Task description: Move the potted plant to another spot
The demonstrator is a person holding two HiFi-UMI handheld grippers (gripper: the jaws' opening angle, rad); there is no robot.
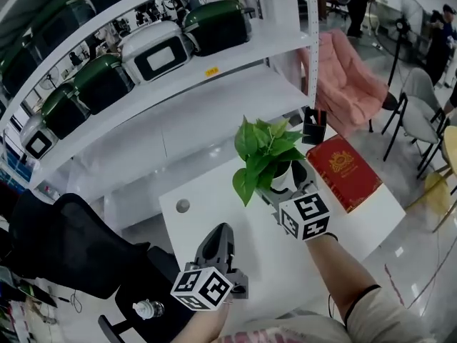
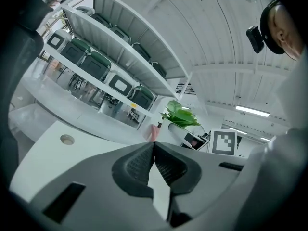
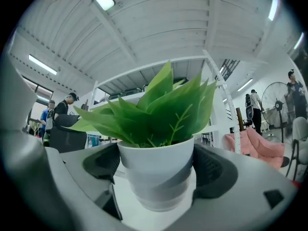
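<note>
Between the jaws of the right gripper (image 3: 156,170) the potted plant (image 3: 156,143) stood upright, its pot clamped from both sides, at the far part of the table (image 1: 214,209) near a red book (image 1: 350,171), a hold fit for carrying it level. The left gripper (image 2: 153,150) hung closed and empty nearer the person, apparently unneeded.

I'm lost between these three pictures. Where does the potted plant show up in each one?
Head view: potted plant right of centre on the white table, right tongs at its pot.
Left gripper view: small, right of centre, beyond the shut left tongs.
Right gripper view: fills the middle, pot gripped between the right tongs.
Shared landmark: the white shelving behind it.
</note>
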